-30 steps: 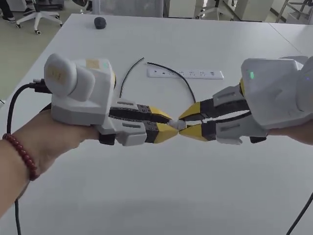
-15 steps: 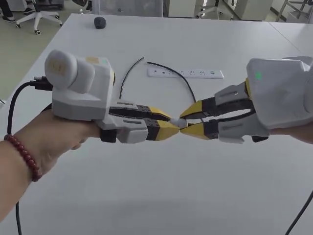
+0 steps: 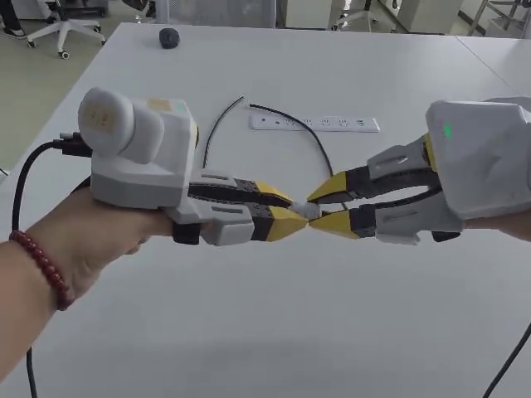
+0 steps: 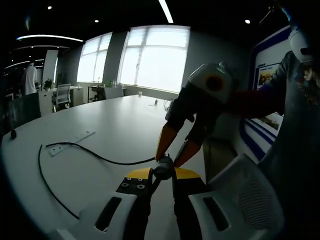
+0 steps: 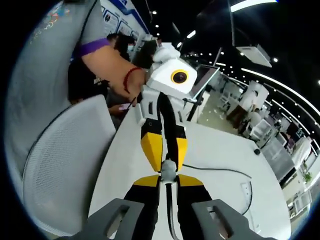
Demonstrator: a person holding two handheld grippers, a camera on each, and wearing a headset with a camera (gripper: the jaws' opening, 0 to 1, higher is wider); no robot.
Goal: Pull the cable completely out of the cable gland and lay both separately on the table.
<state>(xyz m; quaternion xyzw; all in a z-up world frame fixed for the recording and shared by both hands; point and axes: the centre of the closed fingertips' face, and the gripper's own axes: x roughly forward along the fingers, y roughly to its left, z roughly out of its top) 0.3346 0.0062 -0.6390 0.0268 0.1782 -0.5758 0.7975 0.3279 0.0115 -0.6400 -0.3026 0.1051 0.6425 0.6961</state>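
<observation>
Above the bare white surface, the left claw is clenched on the small pale grey cable gland. It meets the right claw tip to tip. The right claw is clenched on the thin black cable just beside the gland. The cable's long part curves away over the surface towards a white power strip. Farther off lies a small dark round object.

The left gripper and right gripper have pale grey bodies and yellow-tipped black jaws, the left trailing a black power lead above a dark red bead bracelet.
</observation>
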